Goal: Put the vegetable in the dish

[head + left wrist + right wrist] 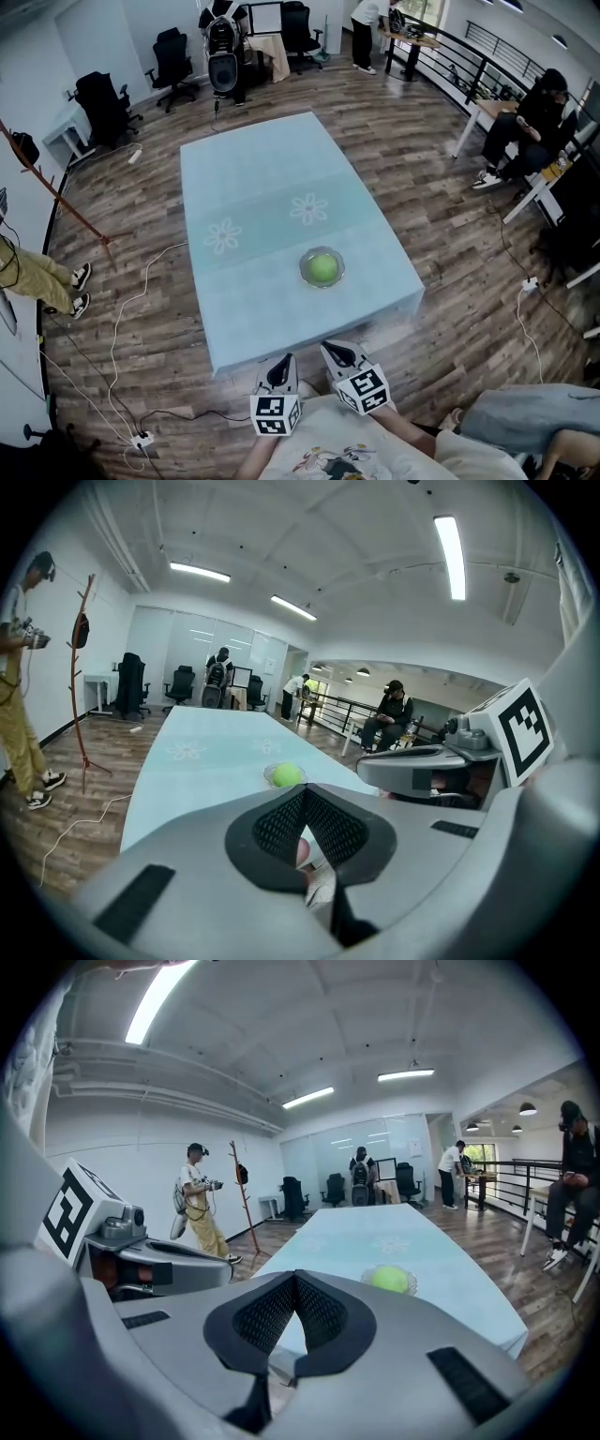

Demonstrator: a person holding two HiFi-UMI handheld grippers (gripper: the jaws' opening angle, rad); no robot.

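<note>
A round green vegetable (322, 267) lies in a small clear glass dish (307, 278) on the near right part of the table with the light blue cloth (272, 187). My left gripper (280, 364) and right gripper (336, 351) are held side by side close to my body, short of the table's near edge, both shut and holding nothing. In the left gripper view the vegetable (287, 775) shows just above the closed jaws of my left gripper (302, 791). The right gripper view shows the vegetable (390, 1279) ahead and to the right of my right gripper (294, 1277).
A person in yellow trousers (37, 272) stands at the left by a coat stand (56, 192). Another person (525, 122) sits at a desk on the right. White cables and a power strip (141, 438) lie on the wooden floor left of the table. Office chairs (173, 61) stand at the back.
</note>
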